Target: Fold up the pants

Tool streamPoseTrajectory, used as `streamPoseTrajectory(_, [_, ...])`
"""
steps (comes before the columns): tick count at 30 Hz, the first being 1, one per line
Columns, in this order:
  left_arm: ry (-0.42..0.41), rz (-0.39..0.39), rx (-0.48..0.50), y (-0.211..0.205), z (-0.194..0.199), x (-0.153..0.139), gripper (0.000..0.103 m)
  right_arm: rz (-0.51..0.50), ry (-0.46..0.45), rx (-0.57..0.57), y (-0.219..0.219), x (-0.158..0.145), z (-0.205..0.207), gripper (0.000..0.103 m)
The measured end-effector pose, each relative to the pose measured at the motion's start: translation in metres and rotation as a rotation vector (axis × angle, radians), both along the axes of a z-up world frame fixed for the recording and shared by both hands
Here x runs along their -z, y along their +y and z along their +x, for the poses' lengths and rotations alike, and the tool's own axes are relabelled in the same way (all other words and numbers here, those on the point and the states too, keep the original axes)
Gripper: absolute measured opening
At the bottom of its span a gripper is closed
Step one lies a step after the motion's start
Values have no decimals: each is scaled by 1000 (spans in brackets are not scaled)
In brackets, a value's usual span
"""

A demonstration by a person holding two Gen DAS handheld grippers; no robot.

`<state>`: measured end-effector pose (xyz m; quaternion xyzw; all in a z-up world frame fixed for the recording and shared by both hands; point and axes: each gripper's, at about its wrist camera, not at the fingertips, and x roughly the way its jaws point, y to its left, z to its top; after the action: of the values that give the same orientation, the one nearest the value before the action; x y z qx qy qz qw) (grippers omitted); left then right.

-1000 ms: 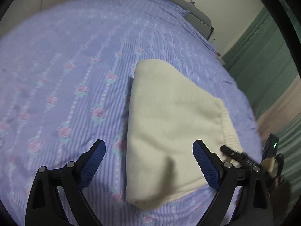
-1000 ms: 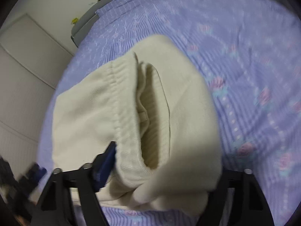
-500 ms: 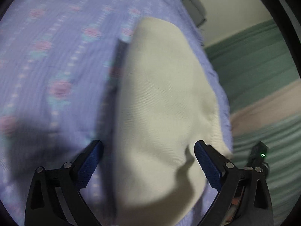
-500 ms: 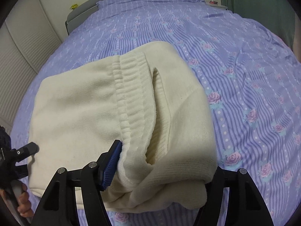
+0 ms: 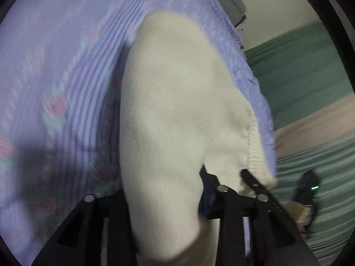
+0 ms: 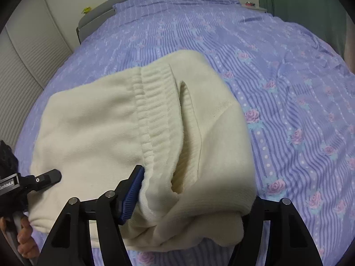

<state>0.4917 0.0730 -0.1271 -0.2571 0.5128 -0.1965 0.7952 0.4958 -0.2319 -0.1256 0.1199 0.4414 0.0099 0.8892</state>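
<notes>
The cream knit pants (image 6: 124, 133) lie folded into a thick bundle on the purple flowered bedspread (image 6: 277, 88). In the right wrist view the ribbed waistband (image 6: 153, 115) runs down the middle of the bundle. My right gripper (image 6: 190, 195) straddles the near end of the bundle, its blue left pad (image 6: 133, 195) against the cloth and its right finger hidden behind the fold. In the left wrist view the pants (image 5: 177, 110) fill the middle and my left gripper (image 5: 164, 201) is closed on their near edge. The left gripper also shows at the left of the right wrist view (image 6: 44, 177).
The bed's grey headboard (image 6: 99, 11) stands at the far end, with a slatted white wardrobe (image 6: 26, 59) on the left. Green curtains (image 5: 299, 71) hang past the bed's edge. A small black device with a green light (image 5: 310, 186) lies near them.
My left gripper has moved in onto the pants' edge and closed on it; it stood open over the bedspread before. The right gripper has steadied around the bundle's near end.
</notes>
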Motion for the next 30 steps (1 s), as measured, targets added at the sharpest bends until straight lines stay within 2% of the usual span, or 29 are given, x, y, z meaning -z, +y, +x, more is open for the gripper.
streamPoseTrajectory(3, [-87, 154, 27, -19, -13, -28, 28, -58, -58, -22, 13, -21, -15, 54])
streamPoseTrajectory(7, [-165, 217, 50, -19, -30, -58, 27, -107, -155, -52, 33, -54, -42, 51])
streamPoseTrajectory(13, [-249, 258, 44, 13, -73, -94, 27, -82, -260, -92, 60, -92, -87, 49])
streamPoseTrajectory(18, [-324, 304, 3, 62, -106, -121, 27, -84, -337, -156, 111, -119, -119, 49])
streamPoseTrajectory(22, [-362, 353, -47, 116, -125, -137, 27, -96, -378, -219, 170, -131, -127, 49])
streamPoseTrajectory(30, [-339, 433, -157, 264, -105, -133, 27, -87, -387, -354, 315, -140, -95, 48])
